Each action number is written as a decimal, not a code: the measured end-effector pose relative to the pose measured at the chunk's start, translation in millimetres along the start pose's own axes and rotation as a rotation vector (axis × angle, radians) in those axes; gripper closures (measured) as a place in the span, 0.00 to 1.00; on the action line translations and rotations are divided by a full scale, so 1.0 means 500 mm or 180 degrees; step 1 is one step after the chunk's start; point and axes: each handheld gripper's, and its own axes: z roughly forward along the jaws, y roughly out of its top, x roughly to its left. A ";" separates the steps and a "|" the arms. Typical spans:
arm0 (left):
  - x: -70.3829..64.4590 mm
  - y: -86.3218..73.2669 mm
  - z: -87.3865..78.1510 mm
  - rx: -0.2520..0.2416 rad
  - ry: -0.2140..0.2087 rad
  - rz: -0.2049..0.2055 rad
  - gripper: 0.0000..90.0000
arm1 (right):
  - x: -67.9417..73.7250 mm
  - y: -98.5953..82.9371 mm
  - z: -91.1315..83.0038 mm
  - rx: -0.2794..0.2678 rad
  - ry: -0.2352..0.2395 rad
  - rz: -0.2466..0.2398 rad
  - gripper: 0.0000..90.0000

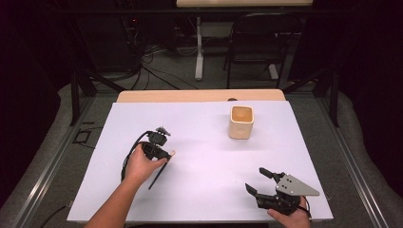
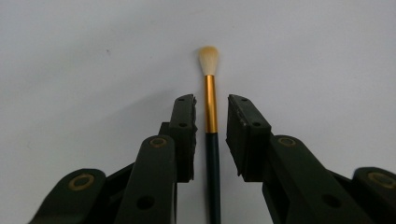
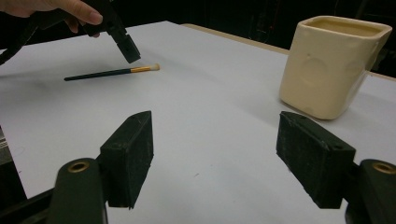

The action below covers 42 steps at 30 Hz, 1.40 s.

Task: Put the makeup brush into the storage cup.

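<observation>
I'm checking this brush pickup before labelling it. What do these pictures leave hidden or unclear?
- Brush handle end: cut off by the bottom edge in the left gripper view.
- Cup contents: too small in the high view; its rim hides them in the right gripper view.
- Left claw tips: too small in the high view.

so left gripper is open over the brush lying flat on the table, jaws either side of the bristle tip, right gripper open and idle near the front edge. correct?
One thing is off: the left gripper straddles the brush at its gold ferrule and the top of the dark handle, not the bristle tip, which lies clear beyond the jaws in the left gripper view. The rest stands: brush flat on the table, right gripper open near the front edge.
</observation>
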 end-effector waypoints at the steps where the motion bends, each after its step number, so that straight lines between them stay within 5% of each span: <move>1: 0.000 -0.001 0.002 0.0020 0.0006 0.0008 0.80 | 0.000 0.000 -0.001 0.0013 -0.0006 -0.0010 0.30; 42: -0.002 0.001 0.025 0.0274 -0.0023 -0.0070 0.88 | -0.003 0.001 -0.001 -0.0005 0.0000 -0.0036 0.30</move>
